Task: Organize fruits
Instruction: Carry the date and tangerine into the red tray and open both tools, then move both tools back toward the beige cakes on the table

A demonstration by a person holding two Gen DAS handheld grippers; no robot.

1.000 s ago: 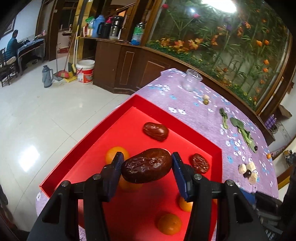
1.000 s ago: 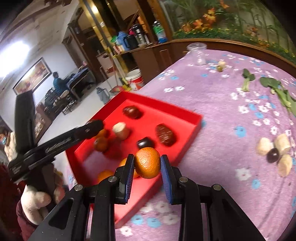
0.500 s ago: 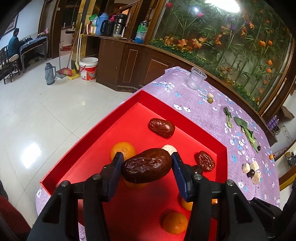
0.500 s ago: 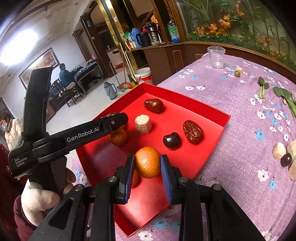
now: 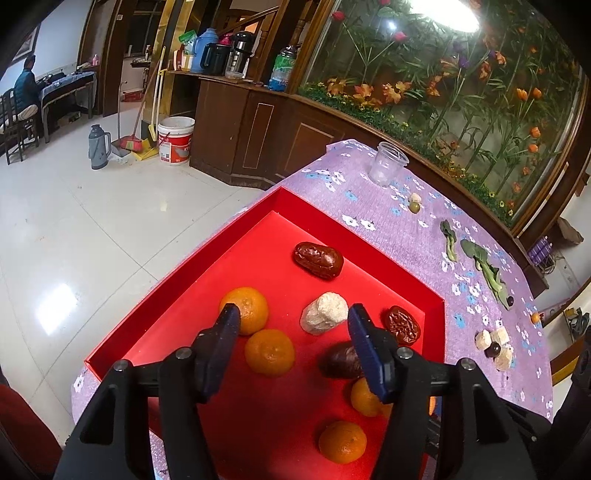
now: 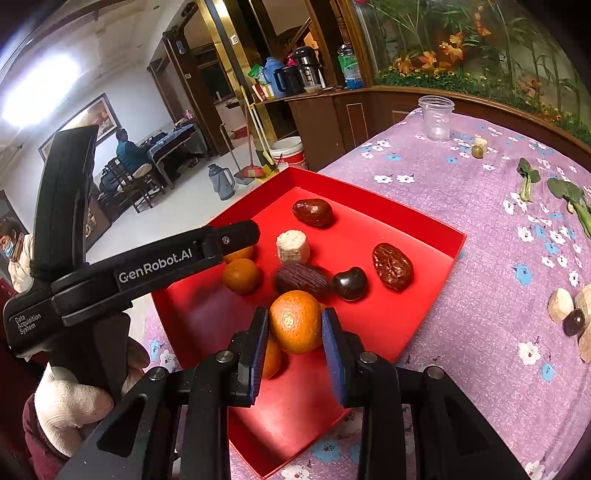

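Fruits mostly lie in the red tray (image 6: 417, 225); our left tool (image 5: 291, 325) is opening, nothing between its pads, while our right tool (image 6: 293, 328) pinches an orange (image 6: 295, 320) above it. Several pieces (image 6: 570, 314) remain on the table (image 6: 480, 295).

Both wrist views look steeply down (close) over one red tray (image 5: 177, 295).

I get bright indoor light from a ceiling lamp (image 5: 448, 13) flaring white at the top, with glare patches on the glossy floor (image 5: 57, 306) at left. Both fisheye views bend hard and go black at the corners. One dark date (image 6: 301, 278) looks motion-blurred.
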